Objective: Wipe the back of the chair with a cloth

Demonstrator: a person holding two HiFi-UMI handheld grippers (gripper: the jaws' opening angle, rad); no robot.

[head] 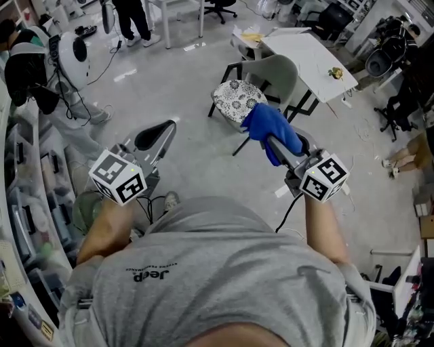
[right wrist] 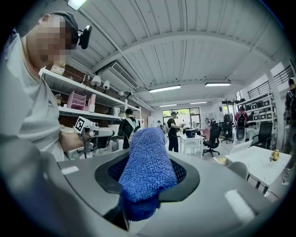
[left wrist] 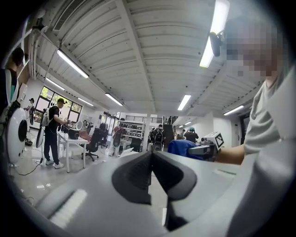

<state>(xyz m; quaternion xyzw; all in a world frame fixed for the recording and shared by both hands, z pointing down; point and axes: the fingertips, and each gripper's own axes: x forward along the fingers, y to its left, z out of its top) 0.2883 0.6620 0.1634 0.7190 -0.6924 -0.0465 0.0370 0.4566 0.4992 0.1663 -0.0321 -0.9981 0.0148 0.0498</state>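
A pale grey-green chair (head: 274, 73) with a patterned seat cushion (head: 234, 99) stands on the floor ahead, its back toward the white table. My right gripper (head: 271, 135) is shut on a blue cloth (head: 270, 127), held above the floor just in front of the chair's seat. In the right gripper view the cloth (right wrist: 147, 169) bulges up between the jaws and the chair's back (right wrist: 241, 168) shows low right. My left gripper (head: 154, 135) hangs to the left, jaws together with nothing between them (left wrist: 151, 172).
A white table (head: 308, 61) stands behind the chair. Shelving (head: 30, 203) runs along the left. A person (head: 132, 20) stands at a far table, with office chairs (head: 220, 8) beyond. Black equipment (head: 397, 88) sits at the right.
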